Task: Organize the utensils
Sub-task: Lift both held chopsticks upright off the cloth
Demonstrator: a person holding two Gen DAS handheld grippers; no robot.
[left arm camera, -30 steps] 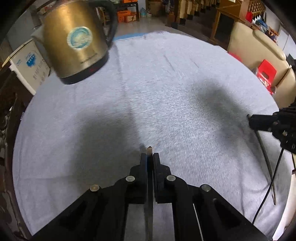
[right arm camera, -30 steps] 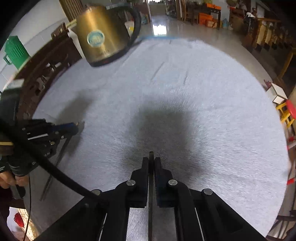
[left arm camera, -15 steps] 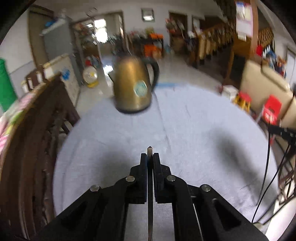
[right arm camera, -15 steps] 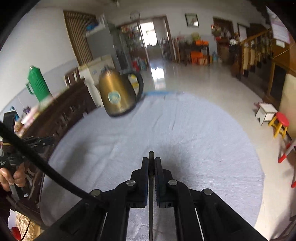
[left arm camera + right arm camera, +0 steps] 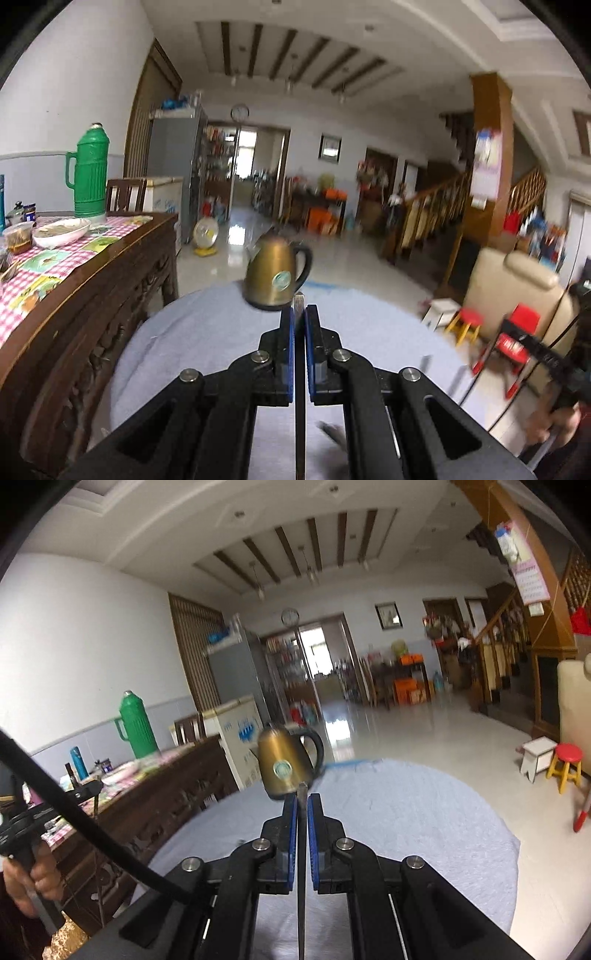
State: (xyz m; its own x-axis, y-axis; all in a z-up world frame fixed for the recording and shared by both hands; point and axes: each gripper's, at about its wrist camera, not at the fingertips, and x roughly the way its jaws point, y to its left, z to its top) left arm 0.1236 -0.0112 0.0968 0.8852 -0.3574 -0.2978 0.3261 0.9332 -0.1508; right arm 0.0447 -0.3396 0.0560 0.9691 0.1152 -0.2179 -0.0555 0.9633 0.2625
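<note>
My left gripper (image 5: 299,310) is shut on a thin dark chopstick (image 5: 300,406). Its tip pokes out just past the blue pads, and the rest runs back under the camera. My right gripper (image 5: 302,797) is shut in the same way on a second chopstick (image 5: 301,893). Both grippers are lifted above the round table (image 5: 207,325) (image 5: 424,812) with its grey-blue cloth, and both point almost level at the brass kettle (image 5: 275,277) (image 5: 286,768) on the far edge. The left gripper also shows, blurred, at the left edge of the right wrist view, and the right gripper at the right edge of the left wrist view.
A dark carved sideboard (image 5: 92,317) stands left of the table and carries a green thermos (image 5: 90,173) and dishes. Red and yellow stools (image 5: 469,325) and a beige armchair (image 5: 517,288) stand to the right. A black cable (image 5: 92,834) crosses the right wrist view.
Both grippers rose and tilted up, from looking down at the cloth to looking nearly level across the room. The kettle now looks smaller and farther away. Each gripper still holds its chopstick.
</note>
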